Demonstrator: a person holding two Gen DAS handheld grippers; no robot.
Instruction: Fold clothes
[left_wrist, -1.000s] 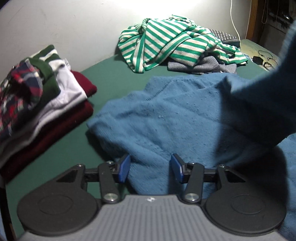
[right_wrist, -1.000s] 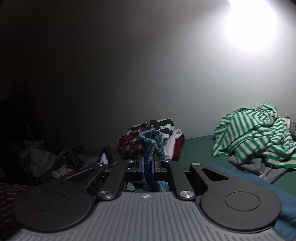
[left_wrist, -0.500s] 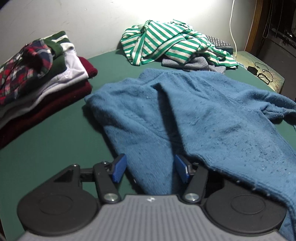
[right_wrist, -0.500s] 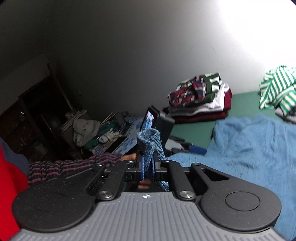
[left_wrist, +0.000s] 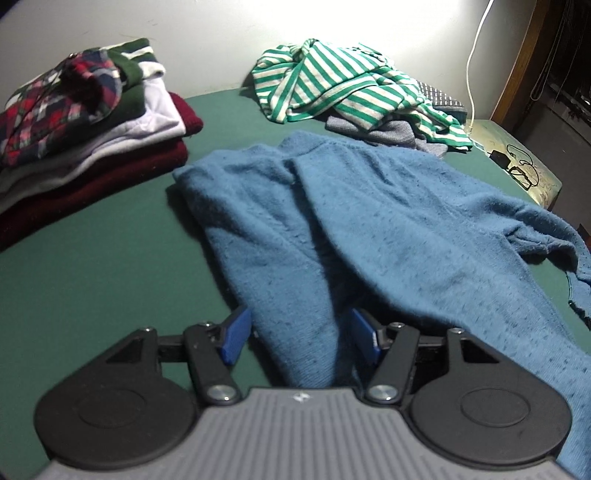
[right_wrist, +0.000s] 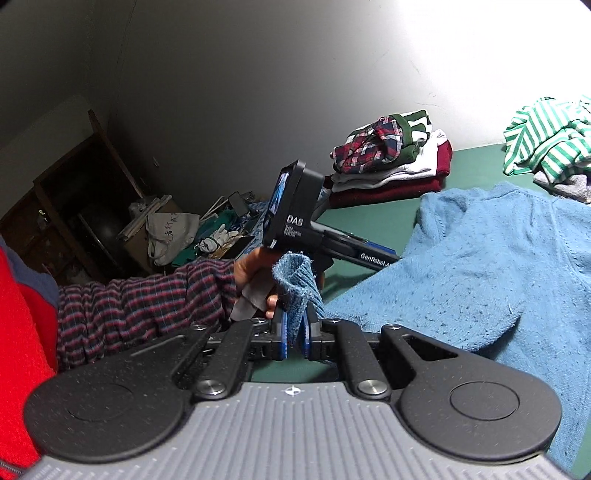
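Note:
A blue knit sweater (left_wrist: 369, 229) lies spread and rumpled on the green table (left_wrist: 92, 266). My left gripper (left_wrist: 301, 338) is open, its blue pads either side of the sweater's near end, which runs between them. My right gripper (right_wrist: 294, 334) is shut on a ribbed edge of the same sweater (right_wrist: 491, 266), which sticks up above the pads. The left gripper's body (right_wrist: 295, 214) and the person's hand show in the right wrist view, just beyond the held edge.
A stack of folded clothes (left_wrist: 74, 133) topped by a plaid shirt sits at the table's left. A heap with a green-striped shirt (left_wrist: 340, 88) lies at the back. A side stand with cables (left_wrist: 517, 162) is at the right. Clutter (right_wrist: 177, 229) lies beyond the table's left end.
The right gripper has come down and swung left with the sweater edge held. The sweater dropped from hanging in front of the left camera to lying flat. The left gripper stays open.

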